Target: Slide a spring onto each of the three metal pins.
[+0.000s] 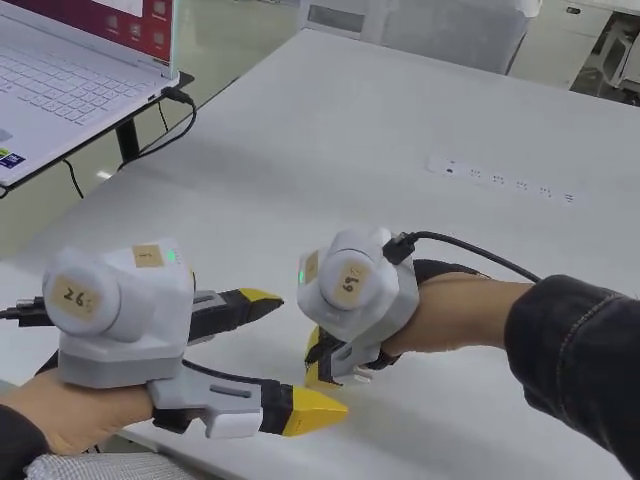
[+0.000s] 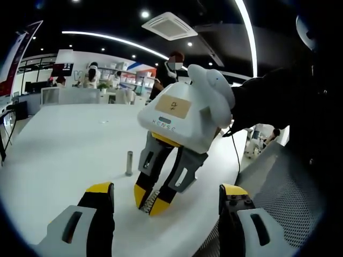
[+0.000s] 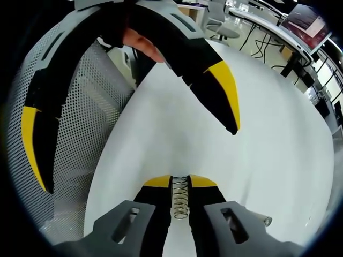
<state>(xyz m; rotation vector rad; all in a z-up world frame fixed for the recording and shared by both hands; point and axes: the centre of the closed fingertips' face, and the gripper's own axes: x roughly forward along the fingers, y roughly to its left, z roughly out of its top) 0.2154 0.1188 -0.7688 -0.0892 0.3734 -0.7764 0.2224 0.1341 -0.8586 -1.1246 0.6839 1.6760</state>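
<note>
My right gripper [image 3: 180, 184] is shut on a small coil spring [image 3: 180, 197], which stands up between its yellow tips. In the left gripper view the right gripper [image 2: 150, 202] points down at the white table [image 2: 64, 139], with the spring [image 2: 152, 200] just above the surface. One metal pin [image 2: 129, 163] stands upright on the table a little beyond it, and a metal pin [image 3: 262, 218] shows low at the right of the right gripper view. My left gripper [image 2: 166, 188] is open and holds nothing, its jaws on either side of the right gripper. In the head view the left gripper [image 1: 290, 353] is at the near table edge, beside the right gripper [image 1: 318, 370].
An open laptop [image 1: 70, 70] with a plugged cable [image 1: 180, 110] sits on a stand at the far left. A flush power strip [image 1: 510, 180] lies in the table farther right. A grey mesh chair [image 3: 80, 123] is close by the table's near edge. People stand in the background.
</note>
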